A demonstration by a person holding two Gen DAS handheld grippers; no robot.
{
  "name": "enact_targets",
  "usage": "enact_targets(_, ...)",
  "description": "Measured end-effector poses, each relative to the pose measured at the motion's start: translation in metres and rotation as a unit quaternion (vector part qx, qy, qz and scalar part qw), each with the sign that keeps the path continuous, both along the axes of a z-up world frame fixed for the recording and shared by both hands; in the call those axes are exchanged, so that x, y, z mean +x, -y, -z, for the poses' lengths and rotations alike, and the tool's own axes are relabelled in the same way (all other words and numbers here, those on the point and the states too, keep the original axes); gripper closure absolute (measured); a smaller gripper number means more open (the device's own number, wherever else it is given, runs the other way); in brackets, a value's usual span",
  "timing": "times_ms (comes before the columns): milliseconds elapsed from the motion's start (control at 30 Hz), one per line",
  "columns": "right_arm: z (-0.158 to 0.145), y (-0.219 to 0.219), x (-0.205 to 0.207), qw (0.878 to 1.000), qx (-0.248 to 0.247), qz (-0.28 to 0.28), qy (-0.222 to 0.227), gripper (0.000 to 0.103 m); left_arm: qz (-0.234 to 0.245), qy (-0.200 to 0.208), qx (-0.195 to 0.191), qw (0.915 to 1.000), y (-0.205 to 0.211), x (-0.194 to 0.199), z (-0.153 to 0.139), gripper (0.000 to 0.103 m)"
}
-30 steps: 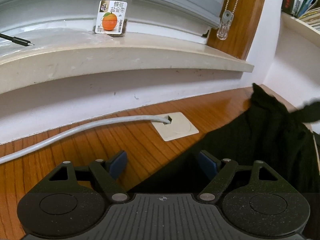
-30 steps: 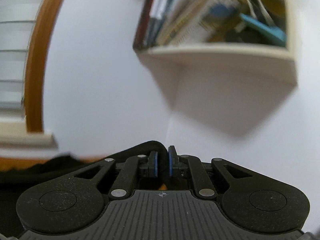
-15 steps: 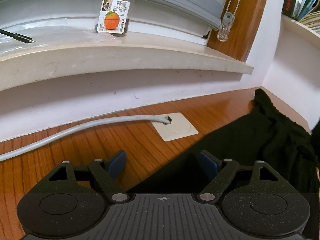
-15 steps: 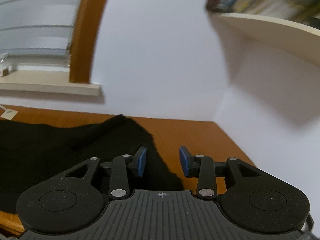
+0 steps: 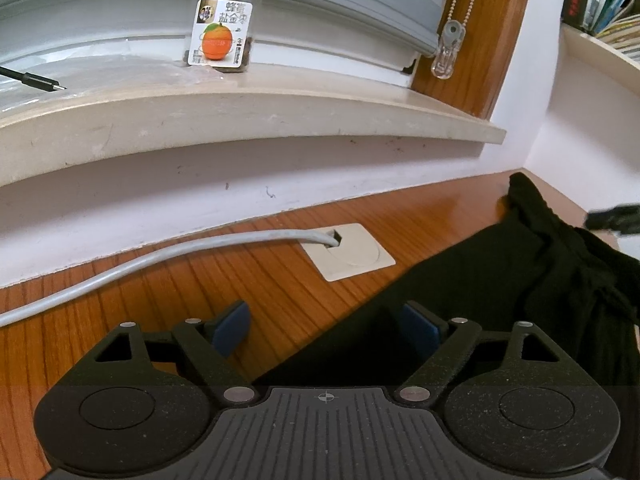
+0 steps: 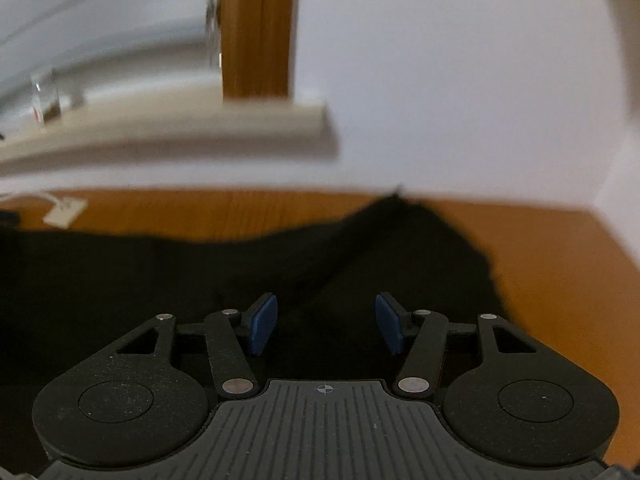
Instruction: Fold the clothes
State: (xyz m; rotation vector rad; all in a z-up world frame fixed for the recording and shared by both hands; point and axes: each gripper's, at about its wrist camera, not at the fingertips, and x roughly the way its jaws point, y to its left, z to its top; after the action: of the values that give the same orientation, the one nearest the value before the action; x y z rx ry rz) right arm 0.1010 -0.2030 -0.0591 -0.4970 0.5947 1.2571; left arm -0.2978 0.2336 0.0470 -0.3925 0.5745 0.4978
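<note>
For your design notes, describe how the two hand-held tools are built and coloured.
Both the left tool and the right tool look alike: speckled matte black plastic, a ribbed centre plate with a crosshair mark, round discs on each side, silver pivot pins, slotted linkage arms, and blue pads on the fingers.

Labelled jar (image 5: pixel 224 36) on windowsill (image 5: pixel 280 116), grey cable (image 5: pixel 160 260), wooden desk (image 5: pixel 260 292)

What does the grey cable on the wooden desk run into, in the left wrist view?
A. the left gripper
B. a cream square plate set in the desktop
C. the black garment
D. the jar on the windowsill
B: the grey cable crosses the wooden desk and ends in the opening of the cream square plate, apart from the black garment.
</note>
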Motion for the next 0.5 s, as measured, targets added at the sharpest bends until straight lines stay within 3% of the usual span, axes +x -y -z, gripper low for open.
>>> enact_targets(100,0.024,-0.011,0.002,1.0,-0.02,-0.02,-0.013,0.048,0.0,0.001,-0.001,1.0,0.0,0.0,0.0,0.017)
enact_targets(200,0.031,-0.009,0.011,0.999,-0.005,-0.017,-0.036,0.051,0.001,0.0,-0.001,1.0,0.0,0.0,0.0,0.016)
enact_targets(267,0.031,-0.007,0.013,0.999,-0.005,-0.023,-0.04,0.069,0.002,-0.002,0.001,1.0,0.0,0.001,0.0,0.016)
enact_targets(333,0.029,-0.004,0.012,0.999,-0.008,-0.029,-0.034,0.097,0.003,-0.003,0.002,1.0,0.0,0.001,0.0,0.016)
enact_targets(467,-0.006,0.022,-0.004,0.997,0.007,0.013,0.074,0.098,0.003,-0.003,0.002,1.0,0.0,0.001,0.0,0.016)
enact_targets(500,-0.017,0.033,-0.004,0.997,0.012,0.02,0.078,0.098,0.004,-0.004,0.003,1.0,0.0,0.001,0.0,0.016)
